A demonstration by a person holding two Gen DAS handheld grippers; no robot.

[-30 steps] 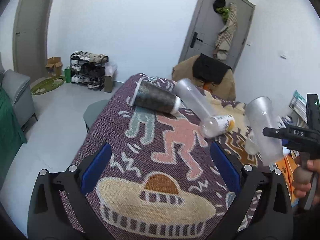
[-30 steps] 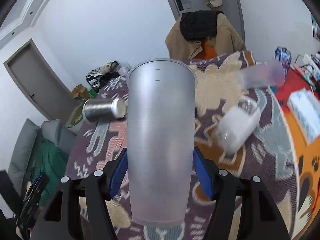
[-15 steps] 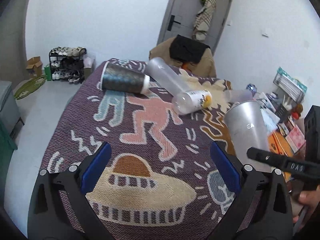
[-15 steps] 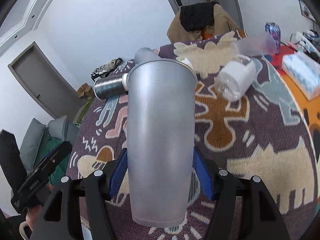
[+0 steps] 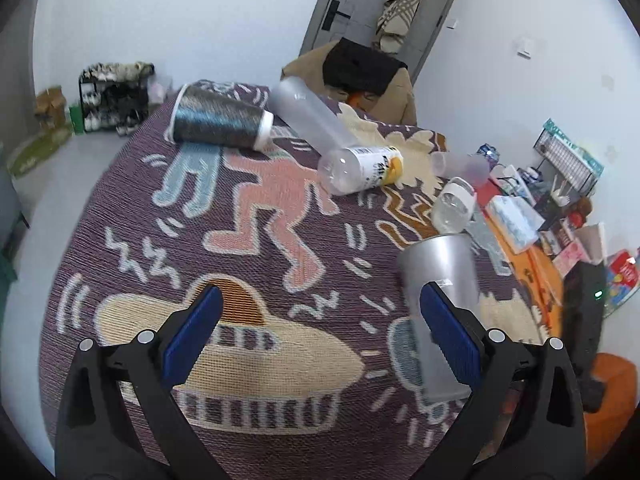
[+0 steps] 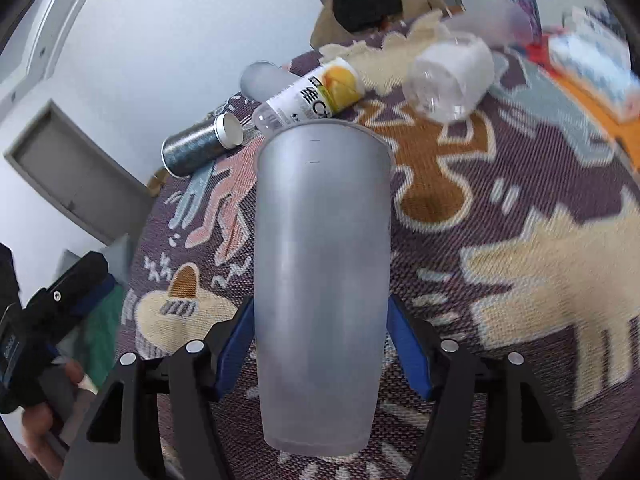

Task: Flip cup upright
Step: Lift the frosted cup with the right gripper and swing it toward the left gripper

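A lived-in home: a shoe rack stands against the white wall, coats hang on a grey door, a jacket drapes over a chair, and a colourful woven cloth covers the desk beside clutter.

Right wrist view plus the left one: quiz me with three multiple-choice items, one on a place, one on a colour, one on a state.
1. Where is the frosted grey cup?
A. Between the right tongs
B. Lying beside the dark glitter tumbler
C. On the floor

2. What colour are the pads of the left tongs?
A. Red
B. Blue
C. White

3. How does the labelled clear bottle stand?
A. Upright
B. Lying on its side
C. Held in tongs

Key: 1 A, the pads flank its walls on both sides. 2 B, both pads show blue. 3 B, it rests lengthwise on the patterned cloth.
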